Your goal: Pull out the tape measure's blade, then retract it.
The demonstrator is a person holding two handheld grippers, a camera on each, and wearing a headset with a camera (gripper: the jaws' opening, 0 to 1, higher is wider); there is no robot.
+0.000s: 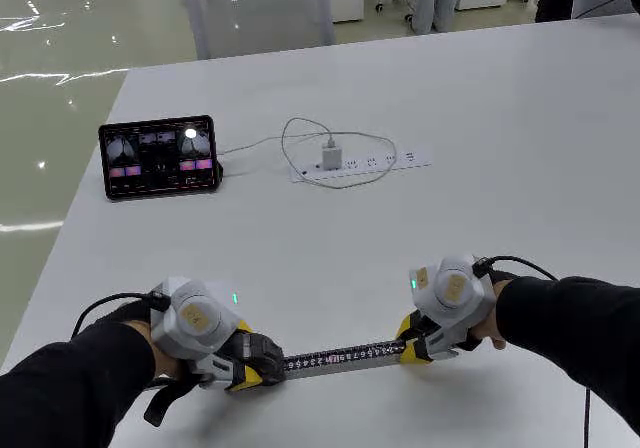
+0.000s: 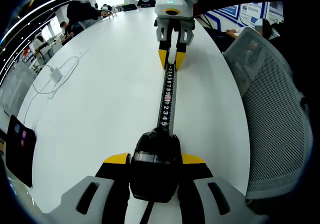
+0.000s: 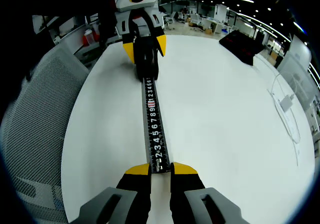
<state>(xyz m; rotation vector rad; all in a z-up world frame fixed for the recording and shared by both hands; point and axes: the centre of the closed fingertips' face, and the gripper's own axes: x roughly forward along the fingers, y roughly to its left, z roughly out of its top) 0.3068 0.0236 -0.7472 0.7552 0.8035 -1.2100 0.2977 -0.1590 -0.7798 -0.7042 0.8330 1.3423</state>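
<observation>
The black tape measure case [image 2: 155, 159] sits between the jaws of my left gripper [image 2: 155, 160], which is shut on it; in the head view the case [image 1: 262, 356] lies low on the white table at the left gripper [image 1: 245, 366]. Its dark blade [image 1: 340, 358] with white numbers runs flat to the right, a short length pulled out. My right gripper [image 1: 412, 350] is shut on the blade's end. In the right gripper view the blade [image 3: 154, 129] stretches from my right gripper [image 3: 160, 170] to the case [image 3: 146, 54].
A dark tablet [image 1: 160, 156] with a lit screen stands at the back left. A white power strip [image 1: 360, 164] with a charger and looped white cable [image 1: 300, 138] lies behind the middle. A grey mesh chair [image 2: 280, 119] is beside the table edge.
</observation>
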